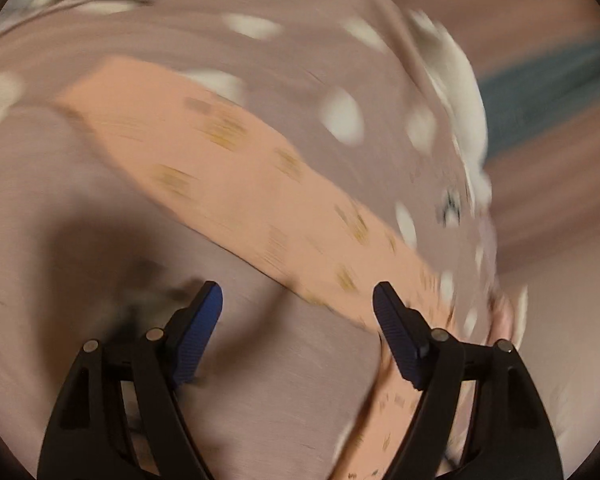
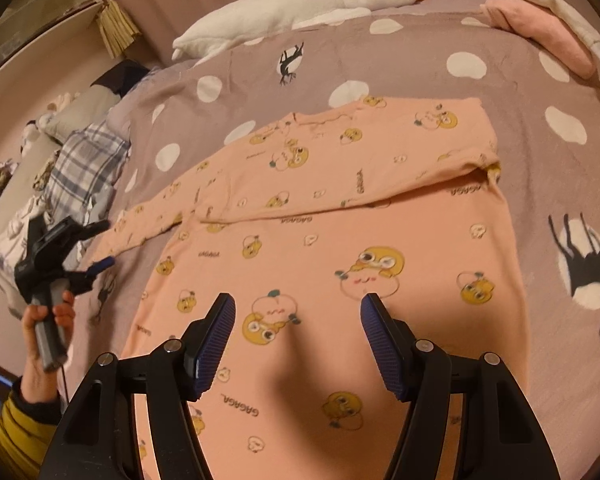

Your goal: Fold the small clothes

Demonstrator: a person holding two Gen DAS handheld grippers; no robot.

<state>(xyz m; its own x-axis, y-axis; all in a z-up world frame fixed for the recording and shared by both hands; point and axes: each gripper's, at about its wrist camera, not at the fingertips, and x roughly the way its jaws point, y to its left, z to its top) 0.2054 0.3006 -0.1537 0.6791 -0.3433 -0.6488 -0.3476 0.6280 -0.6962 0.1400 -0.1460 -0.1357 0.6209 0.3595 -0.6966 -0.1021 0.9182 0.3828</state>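
A small peach shirt (image 2: 340,248) with yellow cartoon prints lies flat on the mauve dotted bedspread (image 2: 480,36). Its right sleeve is folded across the chest; its left sleeve (image 2: 147,220) stretches out to the left. My right gripper (image 2: 297,304) is open and empty, just above the shirt's lower body. My left gripper (image 2: 99,244) shows at the left, near the end of the outstretched sleeve. In the blurred left wrist view, my left gripper (image 1: 297,294) is open and empty, with the peach sleeve (image 1: 235,184) running diagonally in front of its right finger.
A white plush goose (image 2: 291,8) lies at the back of the bed. A pink folded cloth (image 2: 540,28) and white cloth sit at the back right. A plaid garment (image 2: 87,164) and other clothes are heaped at the left edge.
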